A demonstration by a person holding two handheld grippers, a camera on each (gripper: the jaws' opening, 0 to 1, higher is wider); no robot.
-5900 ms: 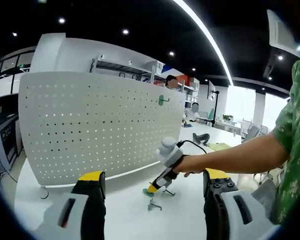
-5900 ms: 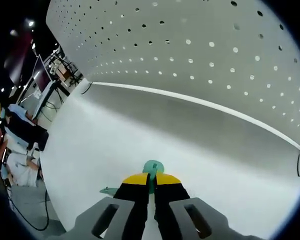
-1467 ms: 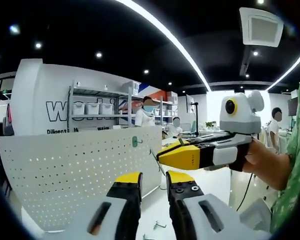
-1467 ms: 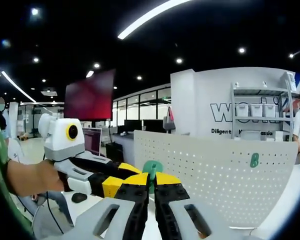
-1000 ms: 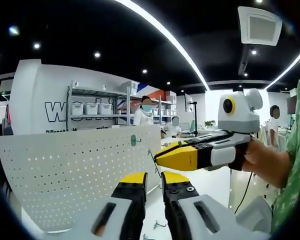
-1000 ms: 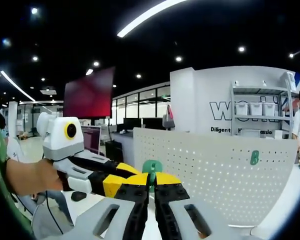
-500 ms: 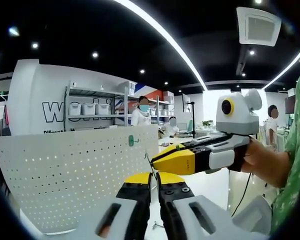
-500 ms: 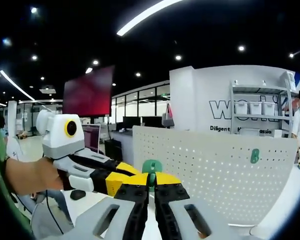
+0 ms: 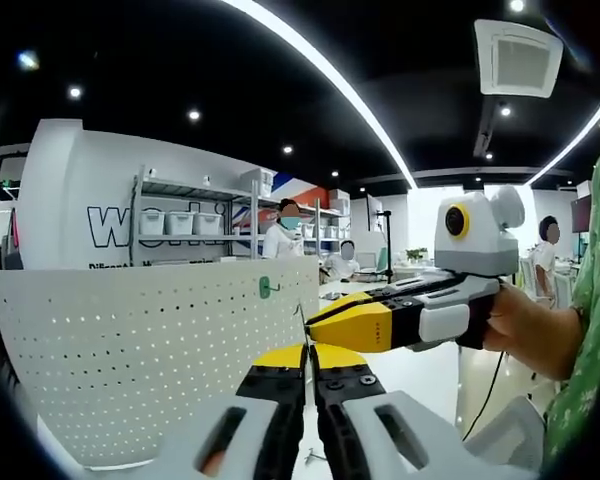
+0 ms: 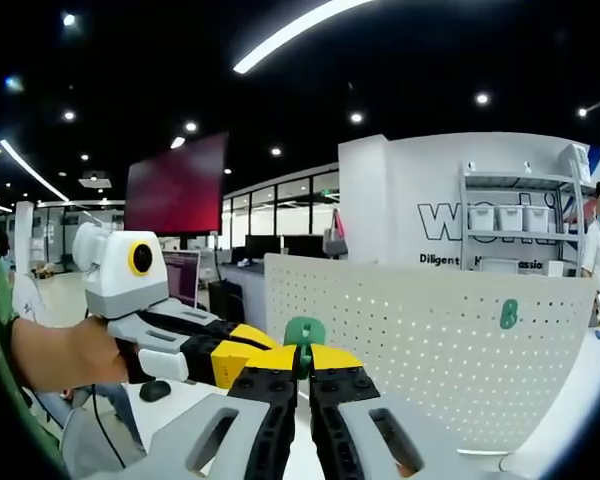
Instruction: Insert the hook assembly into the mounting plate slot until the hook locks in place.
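Note:
The white perforated mounting plate (image 9: pixel 150 350) stands upright on the table, with one green hook (image 9: pixel 264 287) hanging near its upper right corner. My right gripper (image 9: pixel 315 325) comes in from the right, held by a hand. A thin metal wire runs from its tip down between the jaws of my left gripper (image 9: pixel 308 356), which stand pressed together. In the right gripper view, my right gripper (image 10: pixel 301 358) is shut on the green head of the hook assembly (image 10: pixel 303 333). The left gripper (image 10: pixel 242 356) meets it from the left. Behind them are the plate (image 10: pixel 430 340) and its green hook (image 10: pixel 509 313).
A hand (image 9: pixel 525 325) and green patterned sleeve (image 9: pixel 585 340) are at the right. Behind the plate stand shelves with white bins (image 9: pixel 180 220) and several people. A dark monitor (image 10: pixel 185 275) and a large red screen (image 10: pixel 178 190) lie to the left in the right gripper view.
My left gripper's jaws have come together, from a clear gap to pressed together on the wire. The right gripper has moved slightly down and in toward the left jaws. Earlier it lifted the hook assembly off the table.

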